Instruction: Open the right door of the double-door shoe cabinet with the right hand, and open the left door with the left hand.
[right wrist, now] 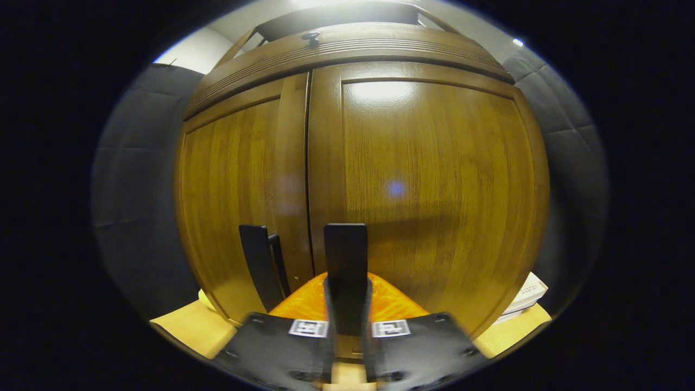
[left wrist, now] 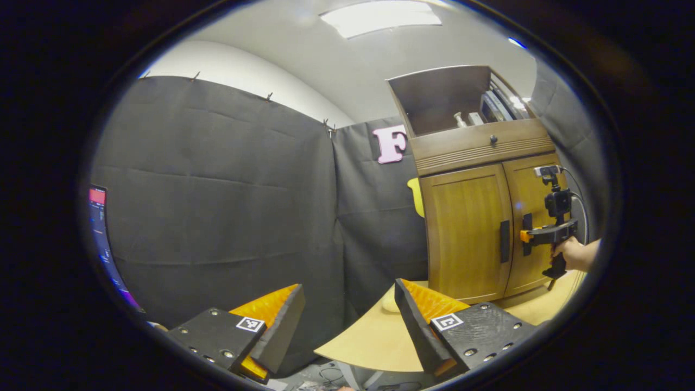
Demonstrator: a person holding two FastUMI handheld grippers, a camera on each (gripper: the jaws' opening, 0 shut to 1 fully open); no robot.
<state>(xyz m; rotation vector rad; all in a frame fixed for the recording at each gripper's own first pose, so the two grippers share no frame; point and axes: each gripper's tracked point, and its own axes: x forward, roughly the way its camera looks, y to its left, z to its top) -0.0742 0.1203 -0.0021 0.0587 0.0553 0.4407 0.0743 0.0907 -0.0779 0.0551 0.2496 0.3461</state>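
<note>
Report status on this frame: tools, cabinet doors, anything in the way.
Right tool closed on right door handle. Left tool open, well back from the shoe cabinet. Both doors shut: right door, left door. Nothing in the way.

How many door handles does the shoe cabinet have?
2. The left door handle is free, beside the centre seam. The right door handle sits between the right tool's fingers. None seems hidden.
</note>
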